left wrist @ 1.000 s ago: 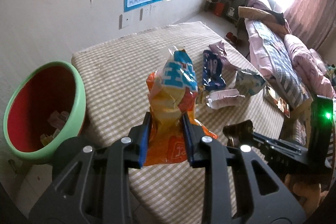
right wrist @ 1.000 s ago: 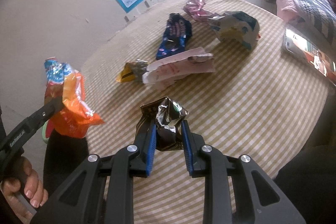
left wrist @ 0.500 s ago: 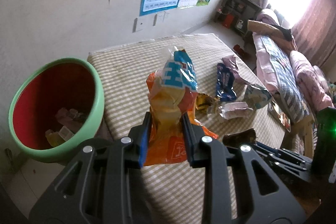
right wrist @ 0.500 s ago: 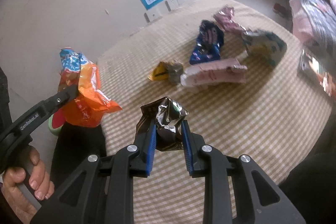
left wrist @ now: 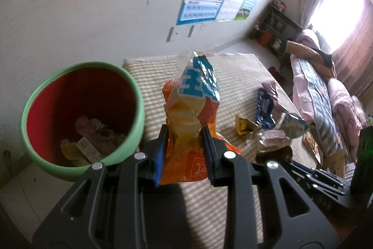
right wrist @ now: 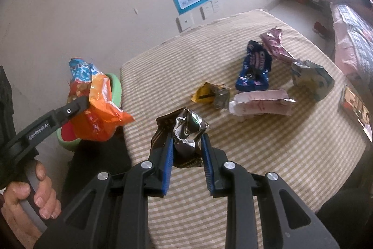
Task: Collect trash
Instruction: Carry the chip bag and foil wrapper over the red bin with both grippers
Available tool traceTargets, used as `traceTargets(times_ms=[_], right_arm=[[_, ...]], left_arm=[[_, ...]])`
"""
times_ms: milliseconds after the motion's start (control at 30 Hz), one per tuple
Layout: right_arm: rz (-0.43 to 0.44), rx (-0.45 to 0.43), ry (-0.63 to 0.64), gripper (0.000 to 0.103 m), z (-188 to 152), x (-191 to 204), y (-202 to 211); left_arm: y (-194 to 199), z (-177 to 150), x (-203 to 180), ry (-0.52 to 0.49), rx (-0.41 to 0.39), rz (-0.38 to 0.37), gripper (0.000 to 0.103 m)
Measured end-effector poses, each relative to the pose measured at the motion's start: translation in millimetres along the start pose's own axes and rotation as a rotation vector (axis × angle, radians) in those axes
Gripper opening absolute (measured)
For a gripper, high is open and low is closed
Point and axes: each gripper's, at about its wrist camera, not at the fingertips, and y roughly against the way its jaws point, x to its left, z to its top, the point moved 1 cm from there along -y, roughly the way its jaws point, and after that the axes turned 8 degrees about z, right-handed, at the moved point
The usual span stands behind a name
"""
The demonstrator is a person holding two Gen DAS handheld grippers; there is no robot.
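Left gripper [left wrist: 183, 151] fingers pinch orange-blue snack bag [left wrist: 193, 113], held up beside the green bin [left wrist: 130, 148]. Right gripper [right wrist: 187, 155] fingers pinch brown foil wrapper [right wrist: 184, 130] above the checked bench [right wrist: 268, 155]. "GenRobot.AI" is printed on the left gripper arm; blue "Oreo" wrapper [right wrist: 255, 68] lies on the bench.

Checked tablecloth [right wrist: 256, 155] bears five crumpled wrappers [right wrist: 255, 67] clustered together.

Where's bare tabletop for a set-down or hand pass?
Free: checked table between the right tongs and the pink carton; also the wall-side strip behind the blue wrapper. Crowded: wrapper cluster at far right around the yellow wrapper.
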Motion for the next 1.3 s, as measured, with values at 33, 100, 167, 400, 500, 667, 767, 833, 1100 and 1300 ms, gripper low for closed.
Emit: traceTargets(times_ms=[33, 100, 167, 400, 500, 667, 767, 833, 1100, 1300], right_arm=[[0.001, 0.003, 0.008, 0.023, 0, 4, -1], [0.005, 0.009, 0.024, 0.023, 1, 11, -4], [0.010, 0.019, 0.039, 0.023, 3, 17, -8], [0.053, 0.039, 0.091, 0.023, 10, 46, -22], [0.069, 0.053, 0.118, 0.023, 13, 59, -30], [0.088, 0.079, 0.148, 0.023, 13, 75, -40], [0.094, 0.090, 0.163, 0.023, 13, 84, -45], [0.101, 0.095, 0.168, 0.023, 16, 88, -48], [0.111, 0.100, 0.193, 0.023, 21, 100, -58], [0.120, 0.114, 0.192, 0.023, 26, 106, -68]], left_arm=[[0, 1, 5, 0.012, -0.002, 0.007, 0.028], [1, 2, 15, 0.034, -0.004, 0.018, 0.028], [2, 3, 27, 0.060, -0.008, 0.030, 0.028], [7, 6, 62, 0.133, -0.026, 0.071, 0.028], [7, 5, 75, 0.156, -0.023, 0.089, 0.028], [4, 1, 93, 0.182, -0.013, 0.111, 0.028], [4, 1, 104, 0.206, -0.012, 0.126, 0.028], [4, 1, 113, 0.224, -0.015, 0.137, 0.028], [2, -3, 127, 0.257, -0.002, 0.159, 0.028], [1, -1, 132, 0.268, -0.013, 0.169, 0.028]])
